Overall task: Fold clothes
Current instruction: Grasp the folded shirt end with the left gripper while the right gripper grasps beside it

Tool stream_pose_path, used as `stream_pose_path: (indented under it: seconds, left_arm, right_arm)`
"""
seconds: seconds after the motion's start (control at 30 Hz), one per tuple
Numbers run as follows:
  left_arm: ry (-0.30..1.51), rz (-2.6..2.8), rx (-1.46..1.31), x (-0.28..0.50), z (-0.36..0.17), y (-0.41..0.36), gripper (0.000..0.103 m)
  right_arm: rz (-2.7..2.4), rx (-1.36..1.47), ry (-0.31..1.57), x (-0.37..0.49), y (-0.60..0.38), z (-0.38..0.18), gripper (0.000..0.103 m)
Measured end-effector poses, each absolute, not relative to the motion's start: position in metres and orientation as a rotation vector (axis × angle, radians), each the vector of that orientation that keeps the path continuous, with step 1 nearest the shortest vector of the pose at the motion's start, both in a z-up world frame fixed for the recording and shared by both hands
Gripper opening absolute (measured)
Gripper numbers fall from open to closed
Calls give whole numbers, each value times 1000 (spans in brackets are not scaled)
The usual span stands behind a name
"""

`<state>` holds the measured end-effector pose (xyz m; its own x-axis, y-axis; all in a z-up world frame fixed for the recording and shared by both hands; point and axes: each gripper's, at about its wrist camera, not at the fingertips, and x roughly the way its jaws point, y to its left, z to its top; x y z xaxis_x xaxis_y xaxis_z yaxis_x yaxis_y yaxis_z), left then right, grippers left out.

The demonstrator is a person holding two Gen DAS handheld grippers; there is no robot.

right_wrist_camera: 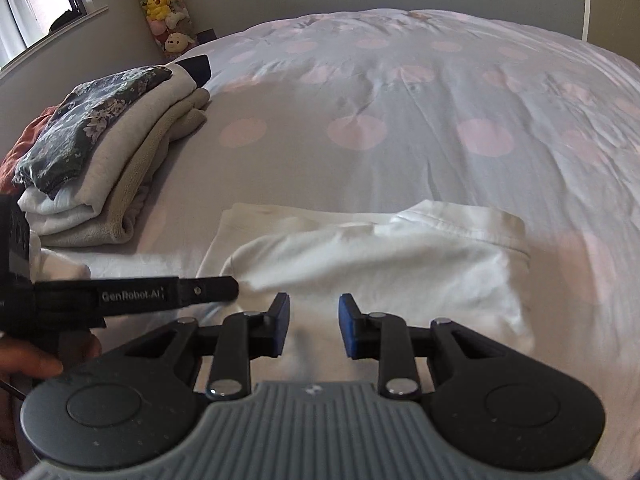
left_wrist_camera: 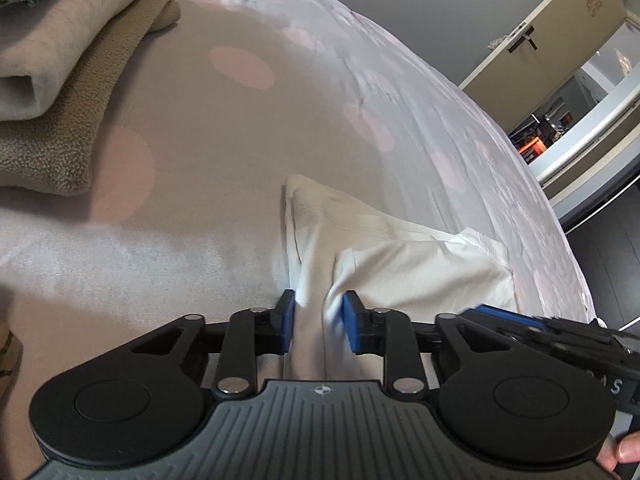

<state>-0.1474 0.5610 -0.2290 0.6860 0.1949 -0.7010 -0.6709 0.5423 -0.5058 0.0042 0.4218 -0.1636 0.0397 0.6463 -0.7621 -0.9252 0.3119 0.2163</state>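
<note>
White garment (right_wrist_camera: pixel 380 264) is spread on the bed (right_wrist_camera: pixel 400 120), long axis crosswise; a bunched fold is clamped by the left gripper (left_wrist_camera: pixel 318 316) at its near-left edge, while the right gripper (right_wrist_camera: pixel 313 320) is held agape just above the near edge

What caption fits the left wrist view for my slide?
Left gripper with white garment between its fingers on a polka-dot bed, folded stack beside it.

Bedroom: bed (right_wrist_camera: pixel 400 128), plush toys (right_wrist_camera: pixel 164 4)
</note>
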Motion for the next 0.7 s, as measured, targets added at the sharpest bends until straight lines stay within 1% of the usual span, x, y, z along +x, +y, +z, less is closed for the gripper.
stream_pose_path:
  seconds: [0.03, 0.07, 0.27, 0.3, 0.37, 0.5, 0.6, 0.67, 0.7]
  left_arm:
    - [627, 546, -838, -147, -229, 560, 14]
    - [624, 539, -820, -146, -228, 559, 9]
    - [629, 513, -658, -142, -215, 543, 6]
    - [622, 507, -645, -142, -214, 542, 6]
    - [609, 497, -616, -143, -210, 539, 6]
    - [588, 456, -516, -139, -201, 524, 6]
    - [573, 423, -436, -134, -193, 512, 6]
    - [561, 401, -399, -133, -190, 505, 6]
    - [558, 392, -388, -132, -189, 503, 6]
  right_arm:
    - [1256, -376, 922, 3, 429, -165, 30]
    - [1266, -373, 927, 1, 435, -165, 30]
    - [1318, -376, 963, -8, 462, -161, 33]
    - [1322, -373, 978, -8, 465, -161, 35]
    - [1323, -383, 1003, -8, 470, -162, 46]
    - [1328, -337, 1073, -6, 473, -162, 46]
    - [1318, -343, 1080, -8, 476, -159, 46]
    - [1298, -369, 1072, -9, 478, -159, 44]
    - [1289, -369, 1067, -8, 478, -159, 41]
